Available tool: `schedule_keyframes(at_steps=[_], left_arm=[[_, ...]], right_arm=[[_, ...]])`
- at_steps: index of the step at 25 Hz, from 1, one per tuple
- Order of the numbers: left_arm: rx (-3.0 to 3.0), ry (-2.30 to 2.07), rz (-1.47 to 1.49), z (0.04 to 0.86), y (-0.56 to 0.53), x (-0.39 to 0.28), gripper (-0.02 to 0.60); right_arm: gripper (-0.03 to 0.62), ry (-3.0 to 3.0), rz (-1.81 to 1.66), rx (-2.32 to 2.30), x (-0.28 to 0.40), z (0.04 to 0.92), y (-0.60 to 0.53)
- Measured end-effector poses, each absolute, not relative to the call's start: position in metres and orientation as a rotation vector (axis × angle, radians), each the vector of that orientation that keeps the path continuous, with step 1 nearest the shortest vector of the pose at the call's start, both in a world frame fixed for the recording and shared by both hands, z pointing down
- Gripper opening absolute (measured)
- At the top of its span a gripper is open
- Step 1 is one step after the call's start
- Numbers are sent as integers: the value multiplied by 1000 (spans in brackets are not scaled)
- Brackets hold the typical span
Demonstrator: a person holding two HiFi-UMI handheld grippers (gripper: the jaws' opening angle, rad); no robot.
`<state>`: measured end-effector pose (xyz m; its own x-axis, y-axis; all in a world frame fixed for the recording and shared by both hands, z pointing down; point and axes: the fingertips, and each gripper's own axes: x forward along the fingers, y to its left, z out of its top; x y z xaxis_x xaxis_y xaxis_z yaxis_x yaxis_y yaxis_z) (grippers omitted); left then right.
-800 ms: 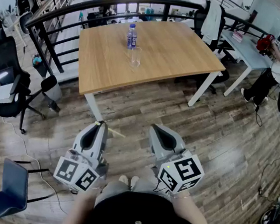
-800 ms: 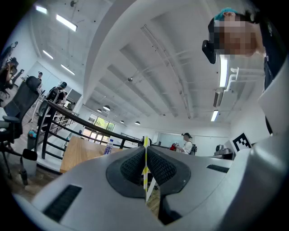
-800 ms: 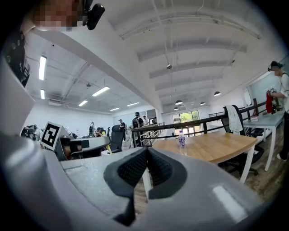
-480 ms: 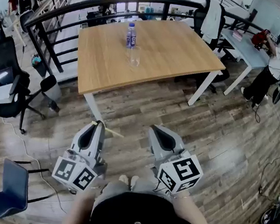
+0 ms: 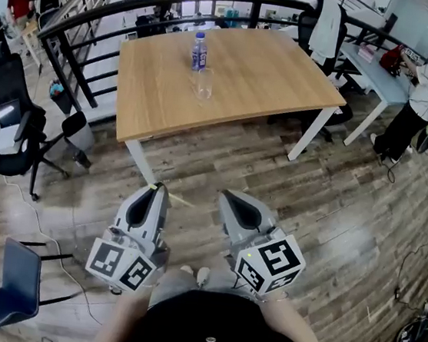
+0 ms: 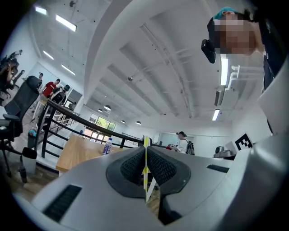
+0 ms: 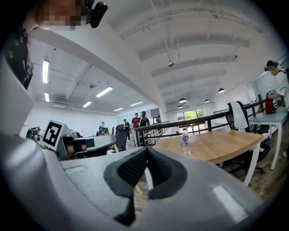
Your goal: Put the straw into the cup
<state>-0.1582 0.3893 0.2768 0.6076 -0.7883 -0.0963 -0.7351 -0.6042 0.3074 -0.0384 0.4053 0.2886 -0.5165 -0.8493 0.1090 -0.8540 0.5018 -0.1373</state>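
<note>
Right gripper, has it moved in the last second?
Yes. The right gripper has shifted slightly left, away from the table leg and toward the left gripper.

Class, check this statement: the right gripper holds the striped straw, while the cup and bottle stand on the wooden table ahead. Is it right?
One thing is wrong: the left gripper holds the striped straw, not the right gripper. The left gripper view shows it pinched between shut jaws. The cup and bottle do stand on the wooden table ahead.

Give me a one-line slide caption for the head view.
Left gripper pinching a yellow-striped straw, right gripper shut and empty, both short of the wooden table bearing a clear cup and bottle.
</note>
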Motion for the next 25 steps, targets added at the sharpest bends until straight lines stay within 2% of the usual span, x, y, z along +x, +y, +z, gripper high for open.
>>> schedule_keyframes(at_steps=[13,25], left_arm=[[2572,-1253,-334,290,378,-122,26],[2573,-1207,-367,295,291,-113,26]], right_arm=[[-2,-2747,356,1457,-14,308,388],[-2,-2726,389,1532,-1,311,304]])
